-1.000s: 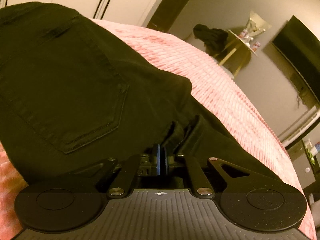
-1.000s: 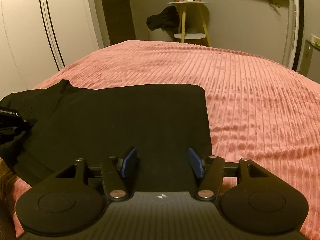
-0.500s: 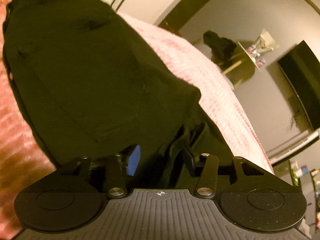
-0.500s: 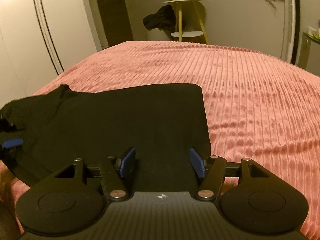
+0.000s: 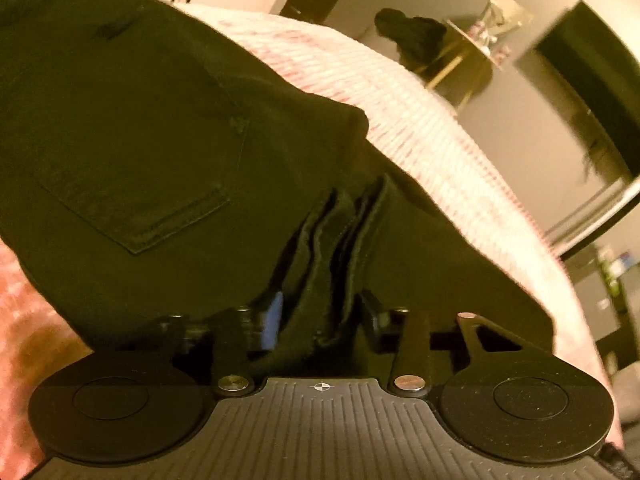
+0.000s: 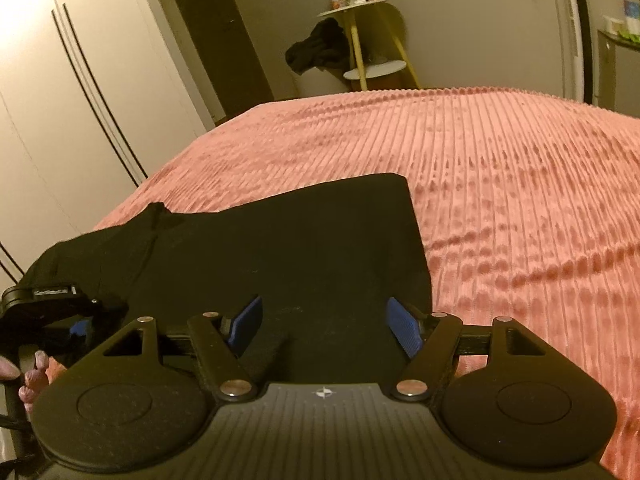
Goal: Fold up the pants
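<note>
Black pants [image 6: 280, 248] lie folded on the pink ribbed bedspread [image 6: 500, 184]. In the left wrist view the seat with a back pocket [image 5: 132, 168] fills the frame. My left gripper [image 5: 320, 320] is open, with a bunched fold of the pants' edge [image 5: 332, 264] standing between its fingers. It also shows at the left edge of the right wrist view [image 6: 60, 308]. My right gripper [image 6: 324, 320] is open and empty, low over the near edge of the pants.
A yellow-legged side table [image 6: 360, 40] with dark clothing [image 6: 316, 48] draped on it stands beyond the bed. White wardrobe doors [image 6: 60, 100] are on the left. A dark screen [image 5: 592, 80] hangs on the wall.
My left gripper went from shut on the pants' edge to open, and the fabric now stands loose between its fingers. My right gripper stayed open and shifted slightly.
</note>
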A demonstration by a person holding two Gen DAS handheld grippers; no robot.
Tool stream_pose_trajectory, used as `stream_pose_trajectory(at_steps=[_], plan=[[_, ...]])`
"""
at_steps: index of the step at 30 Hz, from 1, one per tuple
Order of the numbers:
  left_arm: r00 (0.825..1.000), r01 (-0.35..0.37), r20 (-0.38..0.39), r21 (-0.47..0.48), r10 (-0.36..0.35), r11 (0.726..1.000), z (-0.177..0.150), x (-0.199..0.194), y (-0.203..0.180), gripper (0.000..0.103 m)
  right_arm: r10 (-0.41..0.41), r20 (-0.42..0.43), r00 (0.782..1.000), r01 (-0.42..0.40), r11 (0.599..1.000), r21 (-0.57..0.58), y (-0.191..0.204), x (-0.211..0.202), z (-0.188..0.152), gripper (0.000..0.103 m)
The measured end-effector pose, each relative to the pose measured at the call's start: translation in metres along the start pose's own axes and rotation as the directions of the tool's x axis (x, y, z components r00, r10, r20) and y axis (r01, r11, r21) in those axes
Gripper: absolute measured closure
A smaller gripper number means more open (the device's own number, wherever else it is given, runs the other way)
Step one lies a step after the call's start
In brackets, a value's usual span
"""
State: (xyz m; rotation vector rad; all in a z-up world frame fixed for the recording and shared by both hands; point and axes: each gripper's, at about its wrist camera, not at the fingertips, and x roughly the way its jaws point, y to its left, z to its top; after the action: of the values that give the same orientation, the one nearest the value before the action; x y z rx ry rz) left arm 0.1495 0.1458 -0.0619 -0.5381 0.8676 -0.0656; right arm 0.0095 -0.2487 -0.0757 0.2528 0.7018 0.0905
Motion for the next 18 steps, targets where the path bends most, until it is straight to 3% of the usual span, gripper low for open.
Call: stream_pose_trajectory(at_steps=[6, 9, 15, 18], plan=[[1.0, -0.003, 0.025, 0.041, 0.001, 0.999, -0.005, -0.004, -0.002, 0.077, -0.01, 0.004, 1.0, 0.01, 0.998, -0.057, 0.01, -0.002, -0.002, 0.033], [0.997, 0.002, 0.074, 0.073, -0.007, 0.997, -0.004, -0.01, -0.007, 0.081, -0.027, 0.019, 0.999, 0.028, 0.998, -0.064, 0.012, -0.004, -0.002, 0.033], [0.982, 0.046, 0.183, 0.04, -0.053, 0.998, 0.0, -0.03, -0.006, 0.083, -0.031, 0.057, 0.998, 0.037, 0.993, -0.11, 0.019, -0.011, -0.002, 0.033], [0.983, -0.007, 0.184, 0.036, 0.001, 0.999, 0.001, -0.023, -0.004, 0.083, -0.046, 0.021, 0.999, 0.048, 0.988, -0.148, 0.023, -0.002, -0.005, 0.033]])
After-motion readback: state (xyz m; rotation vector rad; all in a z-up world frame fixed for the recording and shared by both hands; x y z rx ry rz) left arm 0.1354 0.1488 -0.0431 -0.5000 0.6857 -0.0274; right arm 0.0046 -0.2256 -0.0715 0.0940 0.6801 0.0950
